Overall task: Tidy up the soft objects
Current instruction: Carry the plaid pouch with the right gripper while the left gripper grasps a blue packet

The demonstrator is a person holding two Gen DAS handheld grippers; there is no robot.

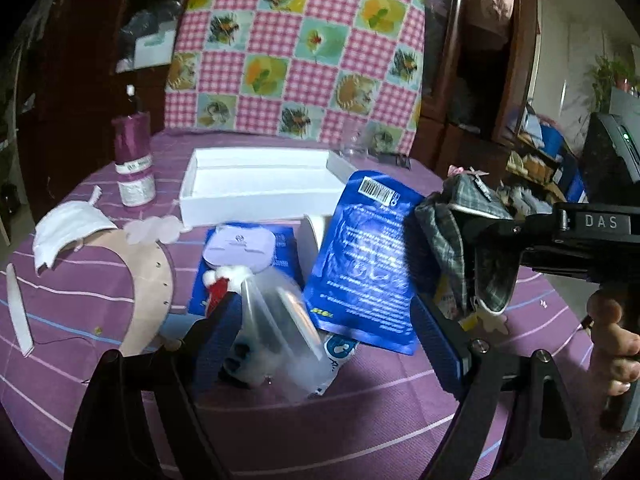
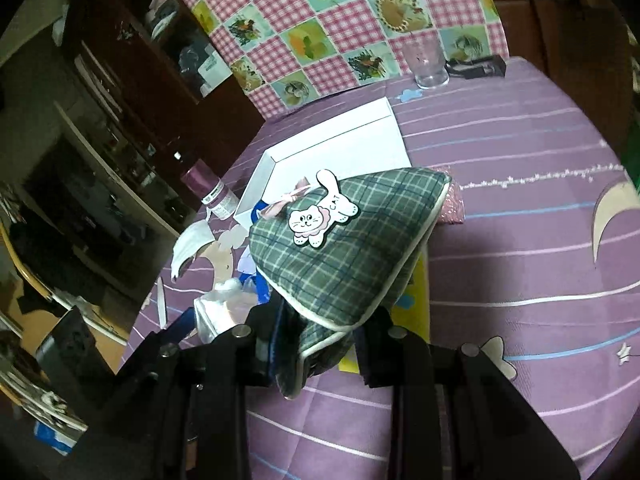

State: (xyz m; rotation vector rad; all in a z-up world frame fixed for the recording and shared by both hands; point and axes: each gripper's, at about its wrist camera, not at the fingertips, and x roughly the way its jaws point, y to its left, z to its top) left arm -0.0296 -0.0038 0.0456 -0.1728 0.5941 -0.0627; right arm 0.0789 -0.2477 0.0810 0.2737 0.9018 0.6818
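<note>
Your table (image 1: 360, 420) is covered with a purple striped cloth, and the white tray (image 1: 256, 188) on it serves here as the landmark. Behind the white tray hangs a pink checked cloth (image 1: 296, 40) with flower squares.

The blue foil pouch (image 1: 360, 256) leans just in front of the tray's right corner, tilted up. The green plaid pouch (image 2: 344, 248) with a cat badge (image 2: 320, 216) on it is lifted above the table, to the right of the tray and in front of it. Your right hand-held gripper (image 2: 320, 344) is clenched on the lower edge of this plaid pouch; the fabric is folded between the two fingers.

In front of the tray, nearer to you, lies a clear plastic bag (image 1: 280, 320) with a small red and white soft toy (image 1: 218, 284) at its left side. Your left hand-held gripper (image 1: 328, 340) is released, with the fingers standing wide on both sides of this bag; the pads do not press it.

Left of the tray stands a purple bottle (image 1: 134, 160), upright. In front of the bottle lies a white face mask (image 1: 64, 232). A clear glass (image 2: 428, 64) stands behind the tray's right corner.
</note>
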